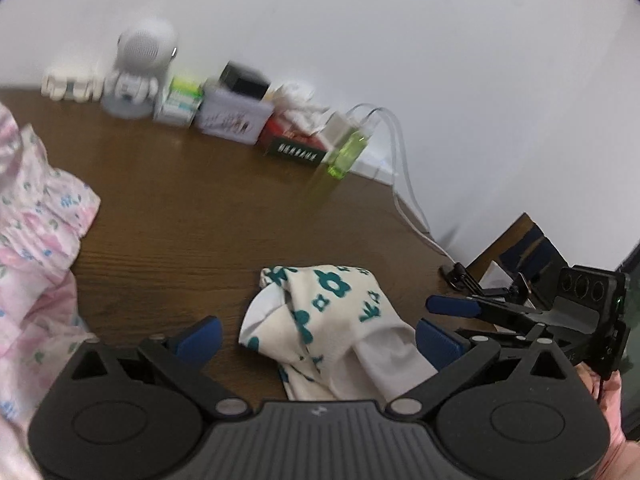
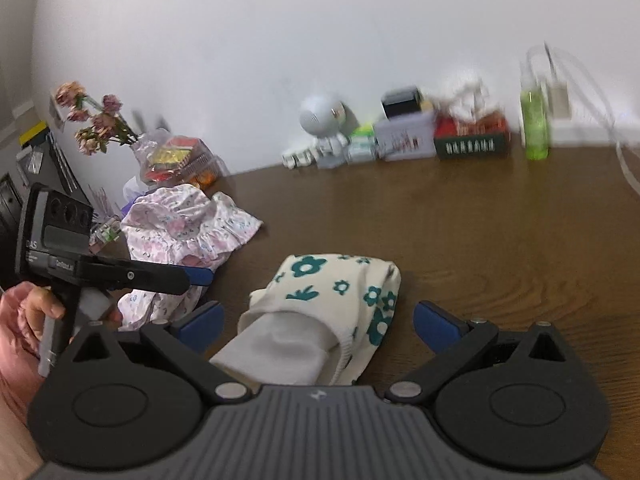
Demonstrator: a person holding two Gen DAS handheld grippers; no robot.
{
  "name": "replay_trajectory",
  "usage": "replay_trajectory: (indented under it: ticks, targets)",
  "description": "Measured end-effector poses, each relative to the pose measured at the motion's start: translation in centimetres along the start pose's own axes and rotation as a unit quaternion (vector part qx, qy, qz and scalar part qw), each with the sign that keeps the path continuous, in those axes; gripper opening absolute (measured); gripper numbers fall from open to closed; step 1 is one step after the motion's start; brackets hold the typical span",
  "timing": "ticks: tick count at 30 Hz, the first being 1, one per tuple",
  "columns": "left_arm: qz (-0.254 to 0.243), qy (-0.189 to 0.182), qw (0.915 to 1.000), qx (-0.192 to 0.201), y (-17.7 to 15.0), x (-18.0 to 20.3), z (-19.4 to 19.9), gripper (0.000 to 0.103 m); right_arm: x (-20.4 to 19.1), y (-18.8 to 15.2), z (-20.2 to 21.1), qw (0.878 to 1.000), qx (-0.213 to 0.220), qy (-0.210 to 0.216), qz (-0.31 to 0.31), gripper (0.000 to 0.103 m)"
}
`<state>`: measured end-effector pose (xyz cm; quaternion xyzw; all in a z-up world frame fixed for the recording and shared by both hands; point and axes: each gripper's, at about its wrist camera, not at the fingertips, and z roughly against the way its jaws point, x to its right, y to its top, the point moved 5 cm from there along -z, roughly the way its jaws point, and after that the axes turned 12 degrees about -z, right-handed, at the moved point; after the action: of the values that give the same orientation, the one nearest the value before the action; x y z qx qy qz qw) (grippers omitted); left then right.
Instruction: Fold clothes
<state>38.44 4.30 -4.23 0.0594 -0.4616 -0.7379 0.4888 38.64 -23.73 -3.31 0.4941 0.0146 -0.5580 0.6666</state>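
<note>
A folded cream garment with teal flowers [image 1: 332,320] lies on the brown wooden table [image 1: 192,216], its white lining showing at the near end. My left gripper [image 1: 320,340] stands wide open over it, and its blue pads do not press the cloth. In the right wrist view the same garment [image 2: 332,300] lies between the wide-open fingers of my right gripper [image 2: 320,322], loose on the table. The right gripper's blue finger [image 1: 452,306] shows at the garment's right side. At far left a hand [image 2: 24,320] holds the left gripper, one blue finger [image 2: 196,276] showing.
A crumpled pink floral garment [image 2: 188,224] lies left of the folded one. Along the wall stand a white robot figure [image 2: 320,120], boxes [image 2: 472,136], a green bottle [image 2: 534,124] and white cables [image 1: 404,184]. A vase of flowers [image 2: 96,120] and a plastic bag stand far left.
</note>
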Motion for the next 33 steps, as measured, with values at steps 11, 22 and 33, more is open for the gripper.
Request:
replay_trajectory:
  ticks: [11,22,33]
  targets:
    - [-0.027,-0.017,0.9986,-0.043,2.8,-2.4,-6.0,0.063,4.6,3.7,-6.0,0.994,-0.078,0.063,-0.046,0.093]
    - [-0.046,-0.086,0.9941,-0.048,2.5,-3.7,-7.4,0.052,4.6,3.5,-7.6,0.988,-0.104,0.116,-0.017,0.066]
    - [-0.057,-0.085,0.9935,-0.049,2.2,-3.8,-7.7,0.027,6.2,3.2,-7.7,0.982,-0.109,0.137,-0.074,0.027]
